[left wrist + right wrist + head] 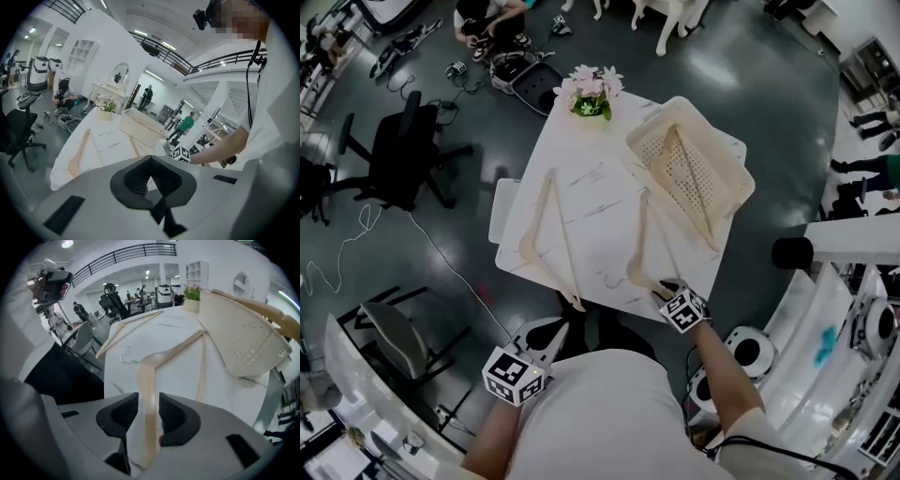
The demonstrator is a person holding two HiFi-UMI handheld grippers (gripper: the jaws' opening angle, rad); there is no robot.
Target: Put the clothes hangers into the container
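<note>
Nearest to us, the left gripper (150,161) hangs in front of the body, before the near edge of the table (600,192) and not above it. Its fingers (135,179) are together at the tips and we see nothing between them.

A little farther, the right gripper (148,401) is at the near edge of the table. Its fingers (125,413) stand apart. One arm of a pale wooden hanger (146,380) passes between them, and the pads do not seem to press on it. This hanger lies flat on the white marbled top. Its metal hook (122,355) points to the left, and its other arm runs away from us toward the container (239,333).

To the left of it a second hanger (546,230) lies flat on the table, well apart from both grippers.

Farther, at the far right of the table, stands the cream container, which has small holes in its bottom. A third hanger (692,183) is already inside it, with one end rising over the rim.

At the far edge of the table stands a small pot of pink flowers (591,92).

Beyond the table, on the dark floor to the left, there is a black office chair (403,150). Still farther, a person (483,23) sits low on the floor among cables.
</note>
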